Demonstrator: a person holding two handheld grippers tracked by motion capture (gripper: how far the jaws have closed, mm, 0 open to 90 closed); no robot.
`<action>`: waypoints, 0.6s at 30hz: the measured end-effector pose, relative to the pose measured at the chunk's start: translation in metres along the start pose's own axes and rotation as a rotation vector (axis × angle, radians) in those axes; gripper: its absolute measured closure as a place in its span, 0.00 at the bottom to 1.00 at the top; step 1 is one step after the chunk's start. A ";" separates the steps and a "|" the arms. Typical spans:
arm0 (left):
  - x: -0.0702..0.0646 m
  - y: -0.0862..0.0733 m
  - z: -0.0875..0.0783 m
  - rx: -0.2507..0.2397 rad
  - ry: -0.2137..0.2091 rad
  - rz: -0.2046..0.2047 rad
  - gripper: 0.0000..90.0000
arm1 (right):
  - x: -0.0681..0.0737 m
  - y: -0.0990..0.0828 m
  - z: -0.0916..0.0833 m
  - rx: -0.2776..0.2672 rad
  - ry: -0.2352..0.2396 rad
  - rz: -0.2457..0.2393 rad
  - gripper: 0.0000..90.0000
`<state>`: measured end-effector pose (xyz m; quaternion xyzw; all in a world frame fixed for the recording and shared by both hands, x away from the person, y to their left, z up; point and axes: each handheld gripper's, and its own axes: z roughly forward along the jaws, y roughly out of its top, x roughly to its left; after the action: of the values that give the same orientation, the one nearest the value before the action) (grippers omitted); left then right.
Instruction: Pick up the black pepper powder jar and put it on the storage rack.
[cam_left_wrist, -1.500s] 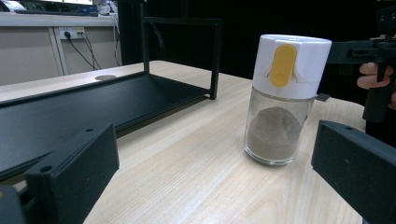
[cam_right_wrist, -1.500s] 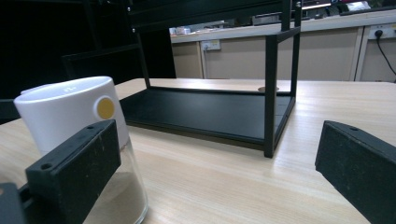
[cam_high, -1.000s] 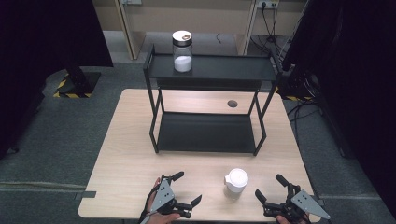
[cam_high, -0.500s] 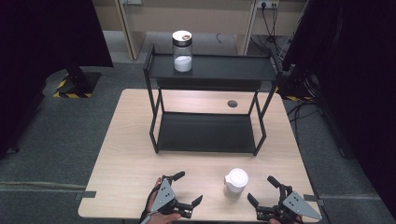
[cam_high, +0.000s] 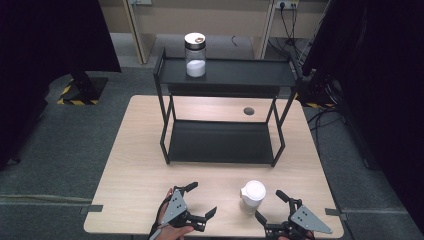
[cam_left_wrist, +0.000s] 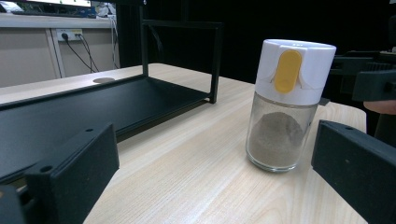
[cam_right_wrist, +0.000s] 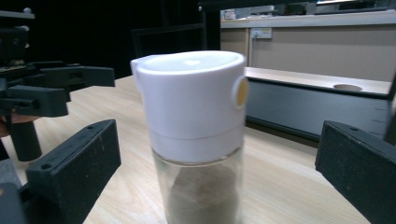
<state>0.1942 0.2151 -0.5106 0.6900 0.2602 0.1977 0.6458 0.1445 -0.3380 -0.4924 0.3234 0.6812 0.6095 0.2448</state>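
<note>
Setting: pale wooden table (cam_high: 140, 165) on a grey floor, dark curtains at both sides.
Right gripper (cam_high: 274, 207): jaws spread wide, holding nothing, just beside the shaker (cam_high: 252, 196) and aimed at it.
Left gripper (cam_high: 199, 201): jaws likewise apart and empty, on the shaker's other side, farther from it.
Nearer hand: the right, judging by how large the shaker (cam_right_wrist: 196, 140) looms between its jaws.
Shaker: upright, long axis vertical, white cap, yellow tab (cam_left_wrist: 287, 71), brownish powder below; well in front of the black rack (cam_high: 220, 142).
Rack top: glass jar (cam_high: 195, 55) above and behind the shaker.
Writing: none legible on shaker or jar.
</note>
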 end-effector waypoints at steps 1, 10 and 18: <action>0.000 0.000 0.000 0.000 0.000 0.001 0.00 | 0.001 0.000 0.002 0.002 0.004 -0.002 0.00; -0.001 -0.001 -0.001 -0.002 0.008 -0.004 0.00 | 0.002 0.001 0.014 0.017 0.019 -0.011 0.00; -0.001 -0.001 -0.003 0.000 0.013 -0.003 0.00 | 0.000 0.003 0.026 0.036 0.025 -0.021 0.01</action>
<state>0.1913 0.2164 -0.5111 0.6884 0.2658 0.2011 0.6442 0.1634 -0.3204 -0.4931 0.3127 0.6985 0.5986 0.2368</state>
